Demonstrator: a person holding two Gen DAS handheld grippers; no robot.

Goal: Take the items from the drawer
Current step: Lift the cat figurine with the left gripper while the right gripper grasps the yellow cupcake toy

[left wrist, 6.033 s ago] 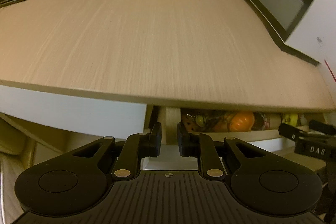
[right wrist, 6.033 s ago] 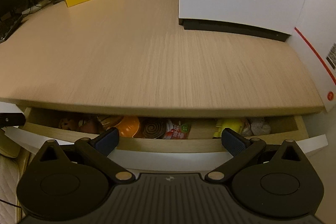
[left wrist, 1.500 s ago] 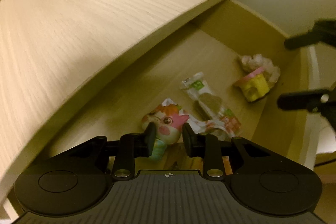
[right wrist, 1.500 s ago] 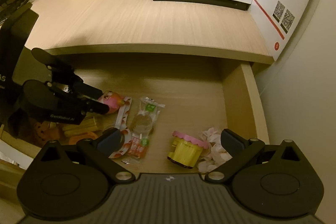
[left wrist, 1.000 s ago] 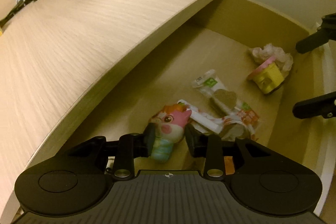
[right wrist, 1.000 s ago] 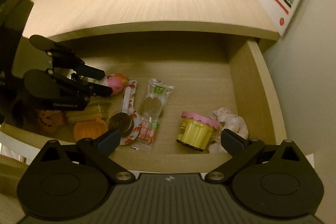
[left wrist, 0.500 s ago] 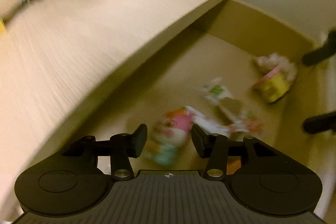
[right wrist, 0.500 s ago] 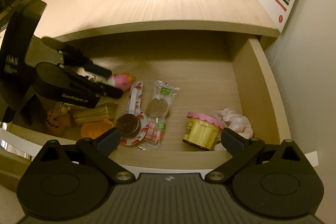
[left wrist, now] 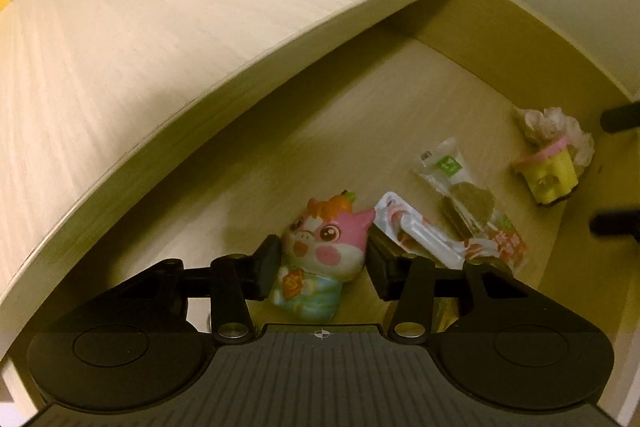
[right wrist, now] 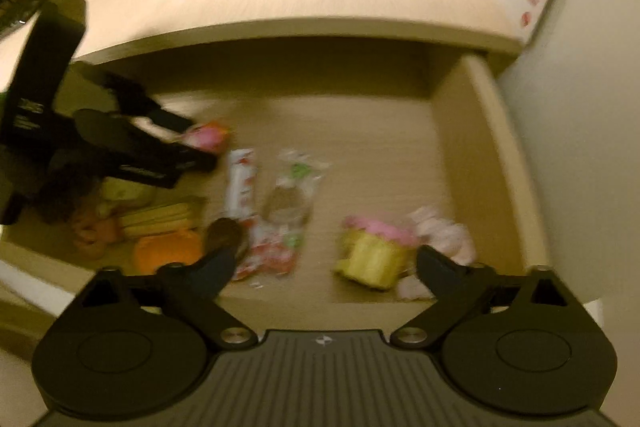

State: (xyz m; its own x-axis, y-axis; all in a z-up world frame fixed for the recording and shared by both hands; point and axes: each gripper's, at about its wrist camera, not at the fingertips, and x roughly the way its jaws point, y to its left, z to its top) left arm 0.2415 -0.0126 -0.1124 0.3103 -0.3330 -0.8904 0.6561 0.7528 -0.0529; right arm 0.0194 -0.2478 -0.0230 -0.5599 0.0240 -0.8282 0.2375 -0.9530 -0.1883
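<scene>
The open drawer (right wrist: pixel 492 155) holds several small items. A pink and orange cartoon toy (left wrist: pixel 324 251) lies on the drawer floor between the fingers of my left gripper (left wrist: pixel 323 267), which is open with a pad close against each side of it. In the right wrist view, which is blurred, the same toy (right wrist: pixel 206 137) shows at the tips of that gripper. My right gripper (right wrist: pixel 326 263) is wide open above the drawer's front edge and holds nothing. A yellow cup with a pink lid (right wrist: pixel 368 255) sits just beyond its fingers.
A green-label snack packet (left wrist: pixel 460 187), a red and white lolly wrapper (left wrist: pixel 416 227) and crumpled pink paper (left wrist: pixel 552 123) lie right of the toy. Orange and yellow pieces (right wrist: pixel 168 251) fill the drawer's left front. The desk top (left wrist: pixel 160 47) overhangs the drawer's back.
My left gripper spread its fingers and moved forward, so the toy now lies between them. The right gripper has shifted over the drawer's front, and its view is blurred.
</scene>
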